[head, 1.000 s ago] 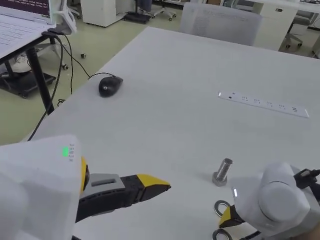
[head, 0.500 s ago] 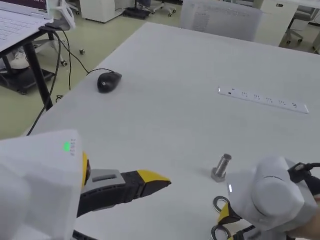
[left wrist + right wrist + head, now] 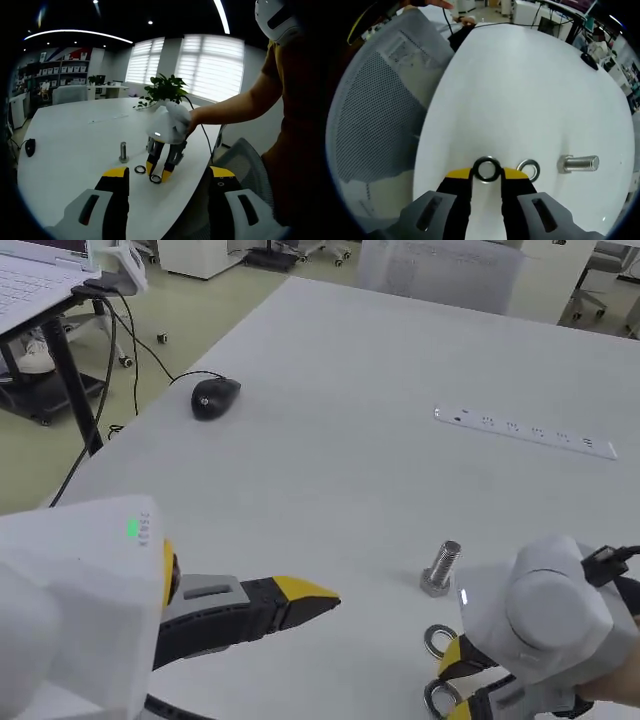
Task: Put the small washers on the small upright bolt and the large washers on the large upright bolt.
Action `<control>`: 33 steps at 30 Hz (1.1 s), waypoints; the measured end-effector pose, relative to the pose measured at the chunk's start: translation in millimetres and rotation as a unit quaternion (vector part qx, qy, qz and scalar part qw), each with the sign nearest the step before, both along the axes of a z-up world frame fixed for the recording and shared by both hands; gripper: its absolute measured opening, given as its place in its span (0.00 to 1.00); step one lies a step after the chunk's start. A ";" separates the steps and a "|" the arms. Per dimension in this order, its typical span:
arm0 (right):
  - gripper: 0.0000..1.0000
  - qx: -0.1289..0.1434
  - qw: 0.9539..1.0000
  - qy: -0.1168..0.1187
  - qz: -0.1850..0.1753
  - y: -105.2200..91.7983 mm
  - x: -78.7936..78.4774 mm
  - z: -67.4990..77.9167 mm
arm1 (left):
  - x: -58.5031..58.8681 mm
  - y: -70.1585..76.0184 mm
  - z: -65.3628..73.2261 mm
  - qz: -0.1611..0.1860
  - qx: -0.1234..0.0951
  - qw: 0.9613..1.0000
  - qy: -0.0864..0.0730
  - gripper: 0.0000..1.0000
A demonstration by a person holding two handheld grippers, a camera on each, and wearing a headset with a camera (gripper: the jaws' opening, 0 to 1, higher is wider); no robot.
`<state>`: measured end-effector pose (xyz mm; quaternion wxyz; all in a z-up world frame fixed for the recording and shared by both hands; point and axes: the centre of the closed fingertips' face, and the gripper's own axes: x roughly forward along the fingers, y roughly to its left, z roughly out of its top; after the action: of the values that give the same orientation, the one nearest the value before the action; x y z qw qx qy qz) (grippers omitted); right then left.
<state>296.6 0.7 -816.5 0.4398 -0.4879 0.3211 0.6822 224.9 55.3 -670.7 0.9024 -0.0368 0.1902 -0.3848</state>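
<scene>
The left gripper (image 3: 169, 174) reaches in level from the lower left above the table (image 3: 330, 440). Its own view shows the jaws spread wide with nothing between them. To its right stands the upright bolt (image 3: 440, 568), with a loose washer (image 3: 438, 640) lying flat just beside it. The right gripper (image 3: 486, 176) points down, its jaws narrow and pinching a washer (image 3: 486, 169) on the tabletop. In the head view its white body hides most of that grip.
</scene>
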 end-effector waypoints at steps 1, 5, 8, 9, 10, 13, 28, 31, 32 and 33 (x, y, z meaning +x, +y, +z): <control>0.21 0.002 1.000 0.000 -0.001 0.1 1.2 2.4 | 0.1 -0.1 -0.2 0.000 0.000 1.000 0.001 0.63; 0.21 0.009 1.000 -0.010 -0.007 -1.7 11.1 13.4 | 1.2 -1.4 -1.5 -0.002 0.000 1.000 0.002 0.63; 0.22 0.018 1.000 -0.018 -0.012 -1.8 20.0 24.0 | 2.8 -3.2 -1.5 -0.004 0.000 1.000 0.002 0.63; 0.22 0.021 1.000 -0.019 -0.014 -1.9 22.2 26.9 | 3.1 -3.9 -1.3 -0.005 0.000 1.000 0.002 0.63; 0.22 0.024 0.999 -0.025 -0.015 -2.6 26.6 30.5 | 3.2 -4.8 -1.7 -0.007 0.000 1.000 0.003 0.63; 0.22 0.027 0.999 -0.035 -0.020 -5.4 37.5 37.5 | 4.0 -5.1 -3.8 -0.010 0.004 1.000 0.005 0.63; 0.22 0.050 0.994 -0.087 -0.034 18.0 92.5 78.2 | 10.4 -4.1 -5.4 -0.019 0.003 1.000 0.006 0.63; 0.22 0.051 0.994 -0.092 -0.031 27.7 99.1 79.2 | 11.4 -2.7 -5.9 -0.019 0.003 1.000 0.006 0.63; 0.22 0.051 0.994 -0.093 -0.030 31.6 102.0 79.0 | 11.8 -1.8 -5.9 -0.018 0.003 1.000 0.006 0.63; 0.22 0.051 0.994 -0.092 -0.031 33.9 103.4 78.6 | 12.0 -1.2 -5.9 -0.018 0.002 1.000 0.006 0.63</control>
<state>399.9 34.6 -737.9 0.5128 -0.5153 0.2587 0.6361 236.9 54.1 -676.6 0.8944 -0.0339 0.1972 -0.4000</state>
